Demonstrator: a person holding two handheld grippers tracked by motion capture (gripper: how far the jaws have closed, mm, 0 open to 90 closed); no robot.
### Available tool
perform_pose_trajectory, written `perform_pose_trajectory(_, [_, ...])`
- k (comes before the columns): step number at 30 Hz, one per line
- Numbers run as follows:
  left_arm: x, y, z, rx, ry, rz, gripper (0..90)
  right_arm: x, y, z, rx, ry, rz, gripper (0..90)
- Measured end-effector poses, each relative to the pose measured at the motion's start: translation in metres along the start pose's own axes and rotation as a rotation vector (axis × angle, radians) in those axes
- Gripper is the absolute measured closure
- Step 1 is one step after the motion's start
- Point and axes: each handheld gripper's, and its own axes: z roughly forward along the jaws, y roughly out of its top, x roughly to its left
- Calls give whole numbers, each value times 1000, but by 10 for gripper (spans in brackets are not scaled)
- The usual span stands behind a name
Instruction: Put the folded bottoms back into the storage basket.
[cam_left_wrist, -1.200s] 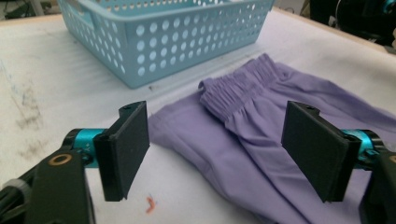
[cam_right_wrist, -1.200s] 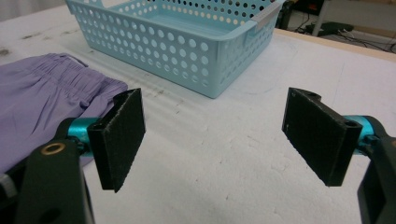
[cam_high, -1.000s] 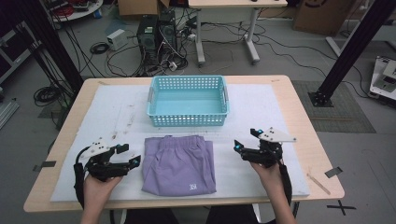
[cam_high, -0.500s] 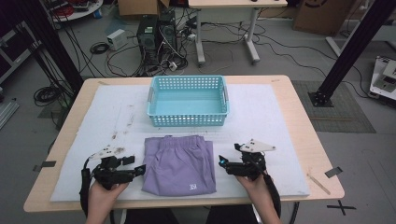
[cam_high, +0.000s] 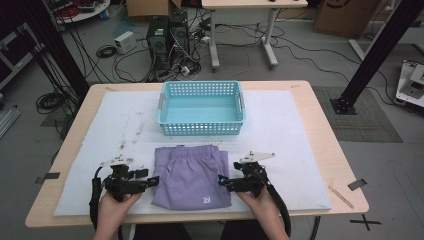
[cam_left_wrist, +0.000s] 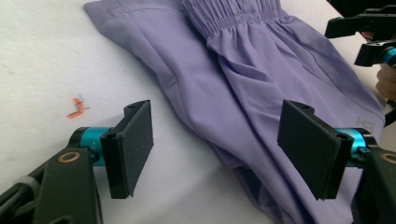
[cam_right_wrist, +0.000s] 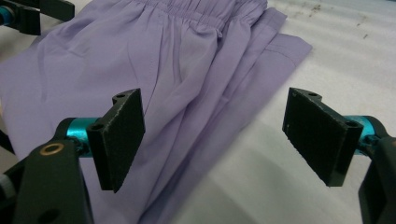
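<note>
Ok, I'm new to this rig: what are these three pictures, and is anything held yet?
No robot here: a person holds a two-jaw gripper in each hand. The high view looks down on the table; the other two come from cameras riding on each gripper, looking along its black jaws. On the white mat lie folded purple shorts, with an empty blue basket behind them. The left gripper and right gripper sit at the shorts' two side edges, both open. Nothing is held.
</note>
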Motion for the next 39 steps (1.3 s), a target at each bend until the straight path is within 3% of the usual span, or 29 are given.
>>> perform_pose_trajectory(4, [-1,2,2,-16,-53,-30,268,0,0,7,38,-1,53,194])
perform_pose_trajectory(7, [0,2,7,6,-43,-51,268,0,-1,11,57,27,68,194])
perform_pose_trajectory(13, [0,3,8,3,-46,-86,263,-1,1,11,67,51,106,194])
perform_pose_trajectory(19, [-4,5,15,8,-68,-91,259,7,5,17,80,51,96,195])
perform_pose_trajectory(22, [-8,7,20,17,-65,-86,259,8,7,21,75,69,102,280])
perform_pose_trajectory(24, [-10,9,24,23,-61,-78,260,9,7,25,73,107,106,336])
perform_pose_trajectory(29, [-9,11,24,31,-46,-96,325,7,10,25,79,76,99,420])
perform_pose_trajectory(32, [-8,8,22,18,-43,-92,365,2,5,17,67,16,101,389])
perform_pose_trajectory(34, [-9,8,22,21,-32,-88,366,1,3,14,63,1,99,381])
perform_pose_trajectory(36, [-14,9,21,31,17,-58,365,4,4,14,67,-24,91,350])
perform_pose_trajectory(39, [-16,8,23,26,33,-49,363,7,4,18,57,-46,89,352])
